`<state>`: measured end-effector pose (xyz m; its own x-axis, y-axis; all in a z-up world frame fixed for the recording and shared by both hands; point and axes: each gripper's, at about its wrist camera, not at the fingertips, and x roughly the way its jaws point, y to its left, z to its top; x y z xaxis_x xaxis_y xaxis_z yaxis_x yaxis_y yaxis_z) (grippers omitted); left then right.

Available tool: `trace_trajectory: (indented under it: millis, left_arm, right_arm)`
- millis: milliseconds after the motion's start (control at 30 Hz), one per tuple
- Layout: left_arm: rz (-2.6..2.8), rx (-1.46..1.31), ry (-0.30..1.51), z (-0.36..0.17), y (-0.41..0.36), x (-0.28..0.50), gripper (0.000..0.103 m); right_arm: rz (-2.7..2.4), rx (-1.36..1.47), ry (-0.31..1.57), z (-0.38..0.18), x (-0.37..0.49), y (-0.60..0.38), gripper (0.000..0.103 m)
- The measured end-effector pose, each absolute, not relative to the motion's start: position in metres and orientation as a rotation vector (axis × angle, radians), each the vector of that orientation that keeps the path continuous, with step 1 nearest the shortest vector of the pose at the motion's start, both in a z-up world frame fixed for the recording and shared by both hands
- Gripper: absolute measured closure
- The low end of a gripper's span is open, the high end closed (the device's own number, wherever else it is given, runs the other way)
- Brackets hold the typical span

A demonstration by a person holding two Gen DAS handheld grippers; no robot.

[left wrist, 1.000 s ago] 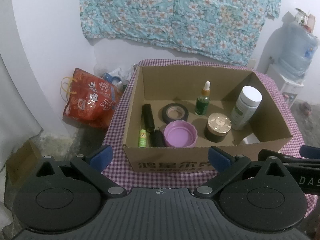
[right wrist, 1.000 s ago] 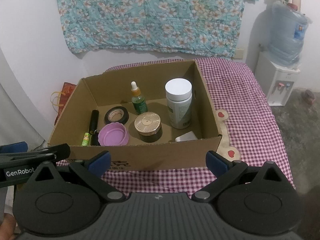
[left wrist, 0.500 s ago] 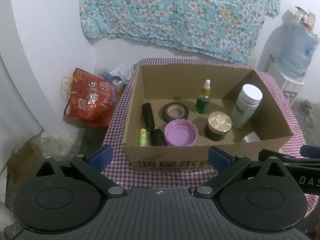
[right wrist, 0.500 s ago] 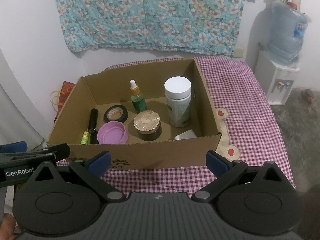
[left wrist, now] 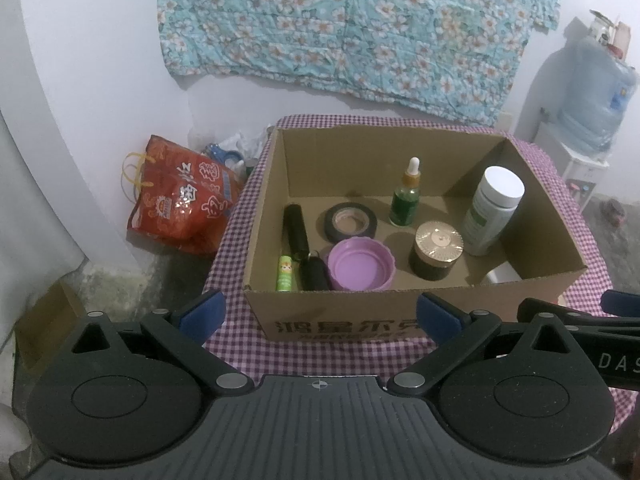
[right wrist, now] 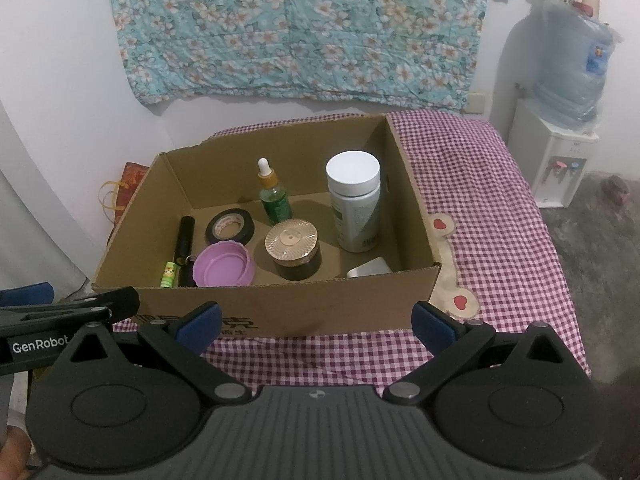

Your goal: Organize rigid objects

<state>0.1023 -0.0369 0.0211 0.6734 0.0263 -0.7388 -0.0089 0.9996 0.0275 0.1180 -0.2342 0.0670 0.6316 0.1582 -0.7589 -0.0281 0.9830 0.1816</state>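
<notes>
Left claw [left wrist: 320,314]: fingers spread wide apart, holding nothing, hovering just short of the near wall of the cardboard box [left wrist: 360,322].
Right claw [right wrist: 316,318]: also wide apart and empty, at the box's near wall, beside the left one.
Box: open-topped, on the counter [right wrist: 500,240] with its purple checked cloth.
White-capped bottle [left wrist: 493,210]: upright by the right wall.
Green dropper bottle [left wrist: 406,196]: upright toward the back, well apart from the white-capped one.
Gold-lidded jar [left wrist: 437,250]: upright, between the bottles and the near wall.
Purple lid [left wrist: 360,265]: lying open side up, just beside the jar.
Black tape roll [left wrist: 350,222]: flat, just behind the purple lid.
Black tube [left wrist: 296,230]: lying along the left wall; a small green tube [left wrist: 285,274] lies just beside its near end.
White object [right wrist: 369,268]: partly hidden in the near right corner — cannot tell what it is.
Change from a second ago: both claws stay apart; the box contents sit slightly lower in both views — nothing inside has shifted.
</notes>
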Motion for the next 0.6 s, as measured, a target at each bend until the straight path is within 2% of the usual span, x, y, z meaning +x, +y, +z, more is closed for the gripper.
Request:
trace_trajectory:
  millis: [600]
  left_arm:
    - [0.021, 0.024, 0.833, 0.0227, -0.0384, 0.1027, 0.001]
  right_arm:
    - [0.109, 0.158, 0.884, 0.0674, 0.1188, -0.2358, 0.0]
